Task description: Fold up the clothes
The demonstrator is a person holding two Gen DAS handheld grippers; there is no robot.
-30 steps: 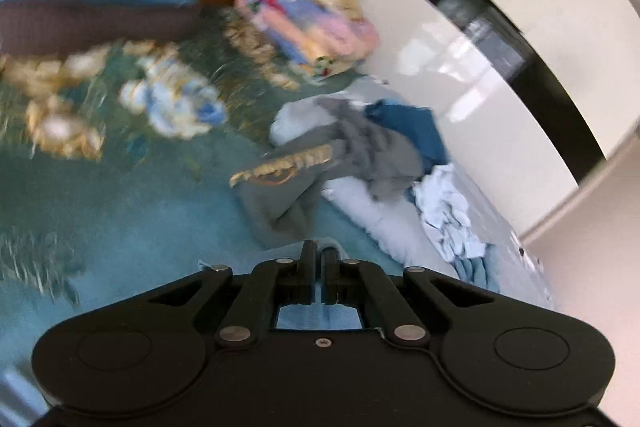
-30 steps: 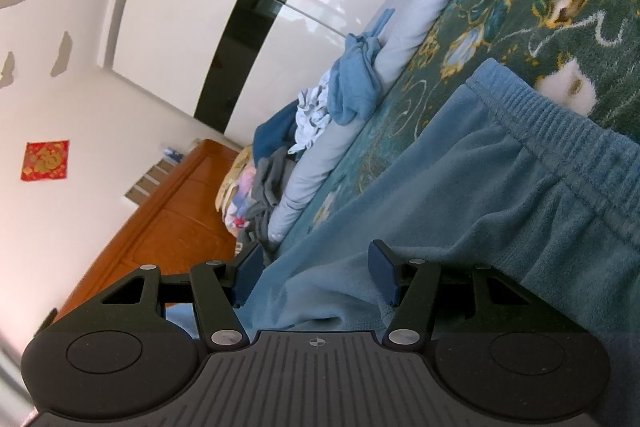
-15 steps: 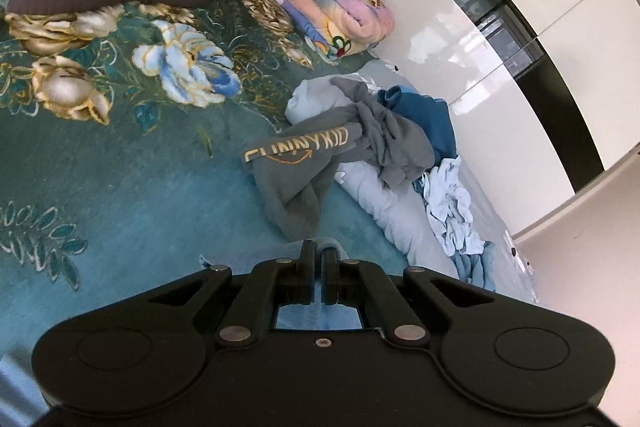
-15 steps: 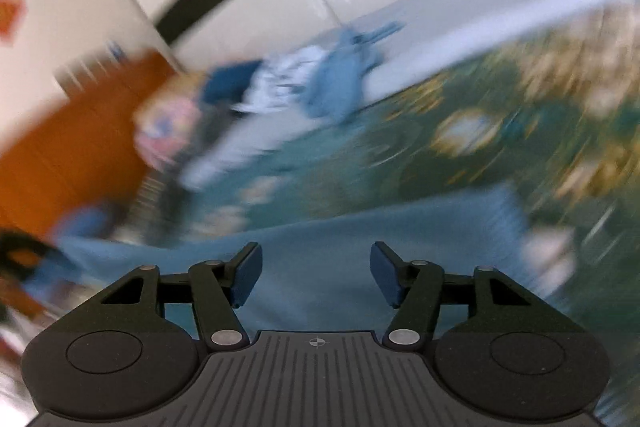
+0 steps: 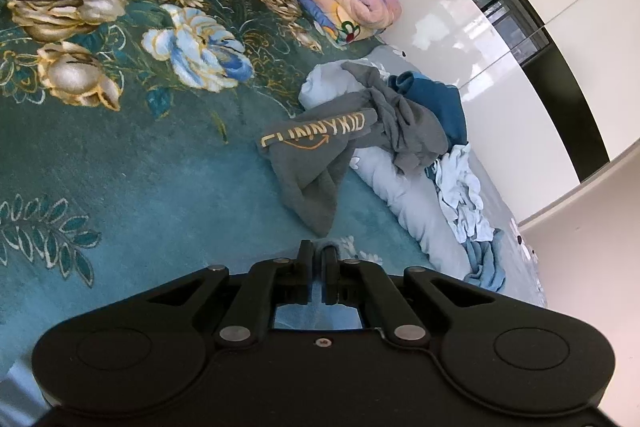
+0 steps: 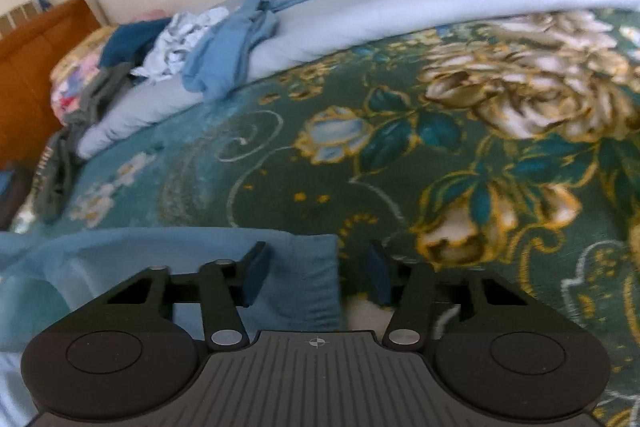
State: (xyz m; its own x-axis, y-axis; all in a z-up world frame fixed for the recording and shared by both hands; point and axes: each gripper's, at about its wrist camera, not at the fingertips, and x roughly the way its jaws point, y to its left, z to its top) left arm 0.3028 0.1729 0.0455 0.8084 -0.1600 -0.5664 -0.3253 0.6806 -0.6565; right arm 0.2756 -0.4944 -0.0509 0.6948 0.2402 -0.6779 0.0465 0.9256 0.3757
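While the left gripper (image 5: 319, 269) pinches a fold of blue garment (image 6: 296, 279), the right gripper (image 6: 316, 275) hangs spread over its corner edge; better slide leftward before pinching so the fold stays square.

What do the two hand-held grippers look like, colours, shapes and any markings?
The left hand-held gripper is all black: smooth body, two round discs, silver pivot screws, black fingers. The right hand-held gripper has a ribbed grey centre plate with a small crosshair mark, black linkages and dark blue finger pads. No cables or sleeves show.
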